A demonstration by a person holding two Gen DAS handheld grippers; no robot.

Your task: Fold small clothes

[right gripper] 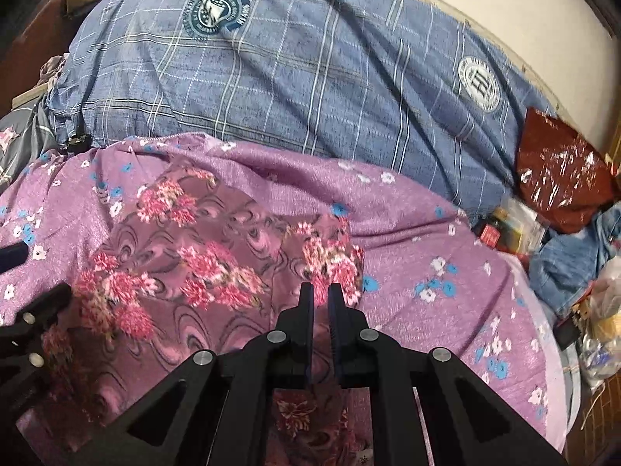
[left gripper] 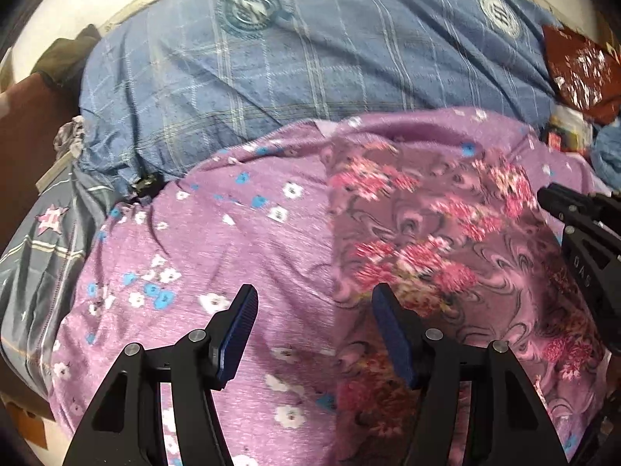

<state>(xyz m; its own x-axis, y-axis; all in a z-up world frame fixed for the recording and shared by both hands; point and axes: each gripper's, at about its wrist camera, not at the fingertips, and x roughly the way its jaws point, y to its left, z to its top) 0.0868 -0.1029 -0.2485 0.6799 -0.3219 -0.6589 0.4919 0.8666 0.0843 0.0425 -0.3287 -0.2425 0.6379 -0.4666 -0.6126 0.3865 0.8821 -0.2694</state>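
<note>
We're hovering L gripper (left gripper: 314,303) w/ jaws wide, nothing between; R gripper (right gripper: 321,295) nearly closed, grip unclear. Floral garment (right gripper: 217,256) is lying on purple sheet (right gripper: 427,240), long axis running near-to-far; blue plaid bedding (right gripper: 310,70) behind.

- Both wrist views are evenly lit by soft daylight, with colours clear and bright.
- The pale wall (right gripper: 485,11) far beyond the claws is washed out, nearly white.
- Motion blur smears the pink floral garment (left gripper: 427,240) just ahead of the left gripper (left gripper: 314,295); the black fingers (right gripper: 306,310) stay sharp.
- Fisheye distortion bows the blue checked quilt (right gripper: 310,70), and dark corners frame each view.
- Shadows are faint, only in the folds.
</note>
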